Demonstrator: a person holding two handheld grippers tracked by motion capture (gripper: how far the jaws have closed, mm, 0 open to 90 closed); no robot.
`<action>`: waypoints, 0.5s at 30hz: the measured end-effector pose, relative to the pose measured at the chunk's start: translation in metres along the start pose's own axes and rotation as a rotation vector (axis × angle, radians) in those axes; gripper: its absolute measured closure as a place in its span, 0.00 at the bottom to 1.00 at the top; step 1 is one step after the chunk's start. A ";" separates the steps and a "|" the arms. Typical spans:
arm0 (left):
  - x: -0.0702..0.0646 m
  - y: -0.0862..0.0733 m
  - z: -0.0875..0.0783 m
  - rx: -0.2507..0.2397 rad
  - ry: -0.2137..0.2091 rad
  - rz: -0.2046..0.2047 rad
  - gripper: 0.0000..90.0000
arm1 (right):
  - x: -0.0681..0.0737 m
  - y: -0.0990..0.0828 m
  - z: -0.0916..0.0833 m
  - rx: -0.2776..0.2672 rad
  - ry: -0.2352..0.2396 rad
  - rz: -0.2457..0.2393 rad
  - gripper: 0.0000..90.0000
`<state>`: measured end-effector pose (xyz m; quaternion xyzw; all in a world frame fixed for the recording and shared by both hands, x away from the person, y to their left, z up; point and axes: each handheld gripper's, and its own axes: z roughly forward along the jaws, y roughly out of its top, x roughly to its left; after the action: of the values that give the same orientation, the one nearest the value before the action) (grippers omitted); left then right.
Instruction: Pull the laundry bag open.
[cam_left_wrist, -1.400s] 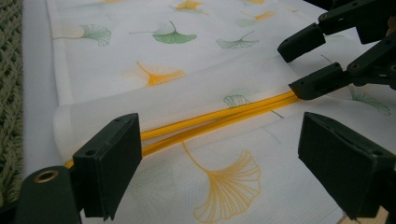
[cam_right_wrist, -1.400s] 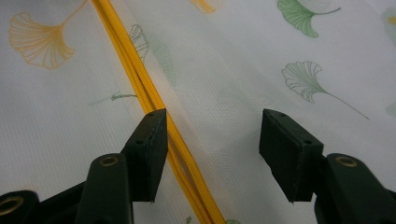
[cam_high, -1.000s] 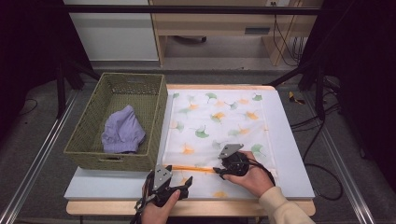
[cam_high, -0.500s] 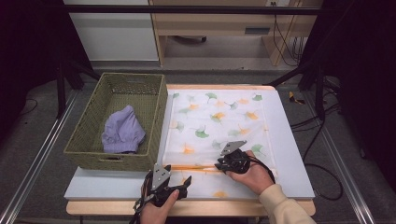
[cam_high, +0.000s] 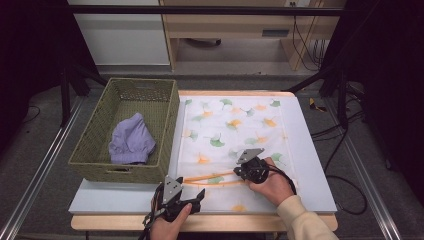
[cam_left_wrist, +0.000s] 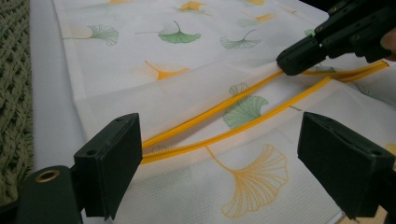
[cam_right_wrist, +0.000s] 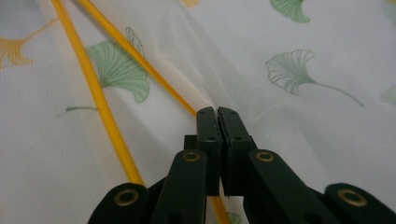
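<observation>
A white cloth (cam_high: 235, 125) printed with ginkgo leaves lies spread on the table, its near part folded so that two lines of orange hem (cam_high: 210, 176) cross it. My right gripper (cam_high: 239, 173) has just been closing its jaws and is shut on the folded edge at the hem (cam_right_wrist: 140, 56), pads pressed together over the fabric (cam_right_wrist: 217, 114). My left gripper (cam_high: 192, 194) rests at the table's front edge, open, its jaws wide apart above the cloth (cam_left_wrist: 187, 88) with nothing between them (cam_left_wrist: 229, 168). The right gripper (cam_left_wrist: 299, 58) pinches the hem ahead of it.
A green woven basket (cam_high: 95, 145) stands left of the cloth with a crumpled purple cloth (cam_high: 131, 140) inside. The white tabletop (cam_high: 310, 165) shows bare strips right of the cloth and along the front. Black frame posts and cables flank the table.
The right gripper's jaws went from open to shut on the cloth's orange-hemmed edge, and the hand shifted slightly. The left gripper stayed where it was.
</observation>
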<state>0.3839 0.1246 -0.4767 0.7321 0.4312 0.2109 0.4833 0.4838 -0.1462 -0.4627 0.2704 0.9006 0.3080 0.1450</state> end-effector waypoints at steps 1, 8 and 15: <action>0.000 0.000 0.000 0.000 -0.001 0.000 0.15 | -0.002 0.003 -0.002 -0.004 -0.003 0.002 0.98; 0.000 0.007 -0.002 0.004 -0.003 0.003 0.16 | -0.005 0.018 -0.010 -0.010 -0.013 -0.015 0.98; -0.001 0.033 -0.015 0.010 0.011 0.041 0.16 | -0.007 0.036 -0.030 -0.064 -0.029 -0.033 0.98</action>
<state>0.3862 0.1261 -0.4407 0.7419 0.4198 0.2225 0.4730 0.4904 -0.1407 -0.4164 0.2552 0.8924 0.3301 0.1715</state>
